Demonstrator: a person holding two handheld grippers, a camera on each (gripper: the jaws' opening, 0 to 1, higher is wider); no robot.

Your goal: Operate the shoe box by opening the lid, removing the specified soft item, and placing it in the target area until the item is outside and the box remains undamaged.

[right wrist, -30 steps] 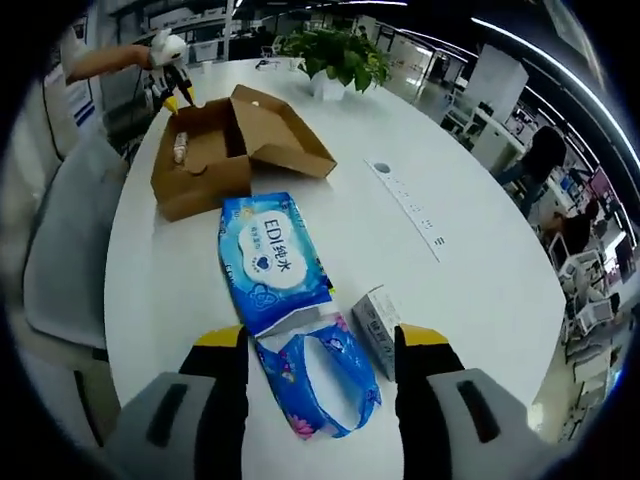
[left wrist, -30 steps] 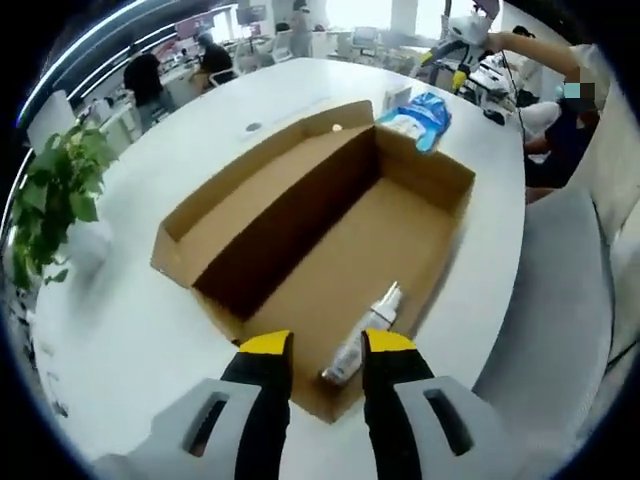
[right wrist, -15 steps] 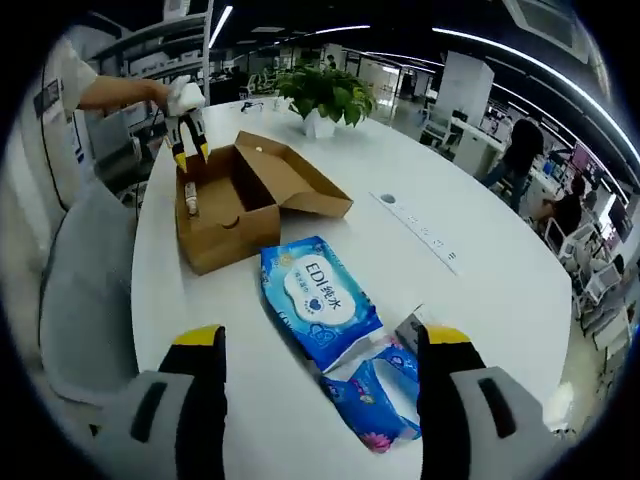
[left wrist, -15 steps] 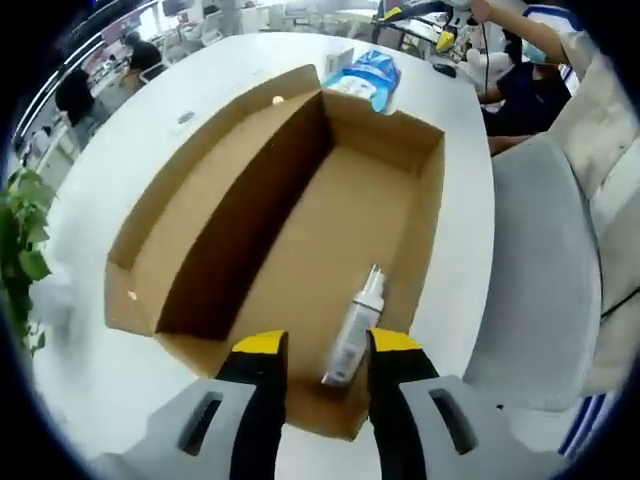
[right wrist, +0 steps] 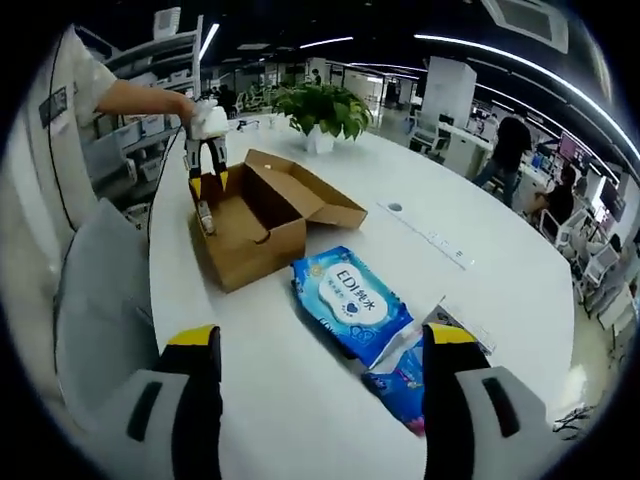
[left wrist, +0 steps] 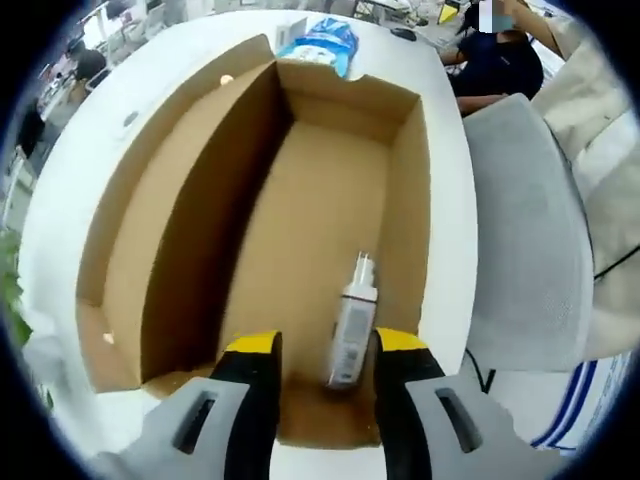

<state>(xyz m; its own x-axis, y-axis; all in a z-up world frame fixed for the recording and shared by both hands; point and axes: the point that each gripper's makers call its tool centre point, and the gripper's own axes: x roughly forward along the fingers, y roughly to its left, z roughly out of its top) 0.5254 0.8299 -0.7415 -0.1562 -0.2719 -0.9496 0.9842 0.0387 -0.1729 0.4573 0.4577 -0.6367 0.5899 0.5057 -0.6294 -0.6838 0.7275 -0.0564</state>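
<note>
Left gripper view: the left gripper [left wrist: 322,345] sits at the bottom centre, jaws open, tips over the near end of the open box [left wrist: 405,180]. A small spray bottle [left wrist: 352,322] lies on the box floor, its base between the two yellow tips and nearer the right-hand one. No contact with either jaw can be confirmed. The bottle's long axis runs nearly straight up the frame, nozzle pointing away toward the far wall of the box. The opened lid [left wrist: 165,180] stands along the left side. A grey chair [left wrist: 520,230] fills the right of the frame. Beyond the far wall, at top centre, a blue wipes pack [left wrist: 325,40] lies on the white table [left wrist: 455,290].

Right gripper view: the right gripper [right wrist: 322,345] occupies the bottom, jaws wide open, holding nothing. Just above it, centre right, lie the wipes pack [right wrist: 352,302] and a second blue packet [right wrist: 402,375]. Further up and left stands the box [right wrist: 250,225], the left gripper [right wrist: 207,172] reaching down into it. A potted plant [right wrist: 320,110] stands at the top centre.
</note>
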